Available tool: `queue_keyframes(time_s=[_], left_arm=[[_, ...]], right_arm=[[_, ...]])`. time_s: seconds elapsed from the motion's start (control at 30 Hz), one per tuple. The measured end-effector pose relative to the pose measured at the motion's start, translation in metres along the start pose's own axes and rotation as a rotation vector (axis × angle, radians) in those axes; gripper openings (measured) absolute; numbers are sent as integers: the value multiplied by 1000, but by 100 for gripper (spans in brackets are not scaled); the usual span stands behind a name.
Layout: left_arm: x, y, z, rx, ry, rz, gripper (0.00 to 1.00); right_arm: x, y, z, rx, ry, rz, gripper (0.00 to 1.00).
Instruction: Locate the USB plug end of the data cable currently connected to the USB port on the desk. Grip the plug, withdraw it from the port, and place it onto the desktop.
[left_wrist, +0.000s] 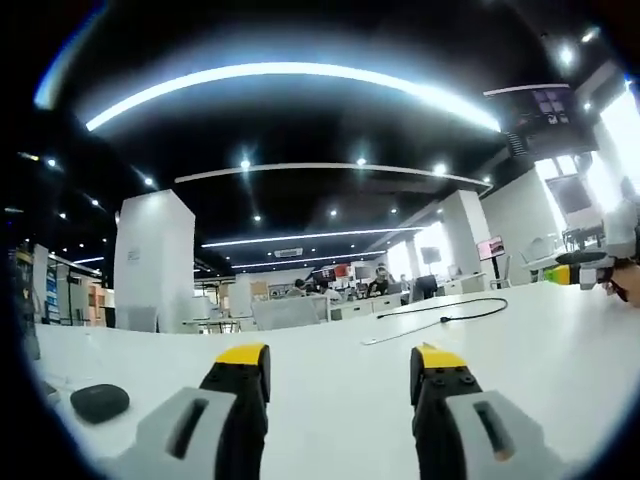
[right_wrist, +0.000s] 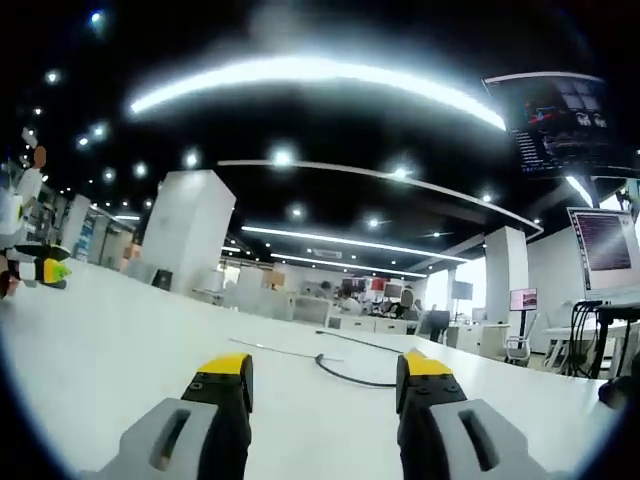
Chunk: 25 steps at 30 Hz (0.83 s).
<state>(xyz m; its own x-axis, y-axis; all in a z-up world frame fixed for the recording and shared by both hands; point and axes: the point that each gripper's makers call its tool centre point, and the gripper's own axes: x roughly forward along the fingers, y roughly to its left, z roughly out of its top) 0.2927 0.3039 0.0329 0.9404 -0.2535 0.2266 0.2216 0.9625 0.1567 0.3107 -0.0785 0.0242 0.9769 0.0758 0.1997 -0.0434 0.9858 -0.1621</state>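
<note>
1. The left gripper (left_wrist: 340, 380) hangs low over the white desk (left_wrist: 330, 420), its yellow-tipped jaws standing well apart with nothing between them.
2. The right gripper (right_wrist: 325, 385) is in the same state: jaws spread wide, empty, just above the desk.
3. The black cable (left_wrist: 450, 312) lies on the desk well ahead of the left gripper and a little to its right, in a loose loop with a thin straight run trailing toward the gripper. In the right gripper view the cable (right_wrist: 350, 375) curves just beyond the jaw tips, between them, much nearer.
4. The plug and the port are too small to pick out in either view; I cannot tell which end of the cable is plugged in.
5. A dark oval object (left_wrist: 99, 402) sits on the desk to the left of the left gripper, near its jaw.
6. Handling, as a judgement: the cable is light and limp, so gripping the cord would only bend it. The plug body is the stiff part; take it across its flat sides, close to the port, and pull straight out. The cord may drag or spring as the plug comes free.
</note>
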Motion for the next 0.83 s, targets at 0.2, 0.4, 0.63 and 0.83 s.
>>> queue_keyframes(time_s=[0.2,0.4,0.63,0.83], left_arm=[[0,0,4,-5,-21,0,56],[0,-1,3,8,-17,-5,56],[-1,-2,3,11,-20,-7,56],[-2,-3,4,2,-27,-13,56]], right_arm=[[-1,-3,1,12,-11,-8,58],[-1,-1,1,3,-11,-5,57],[-2,-5,-3,10,3,-16,57],[-2,-5,-3,11,4,-12,57]])
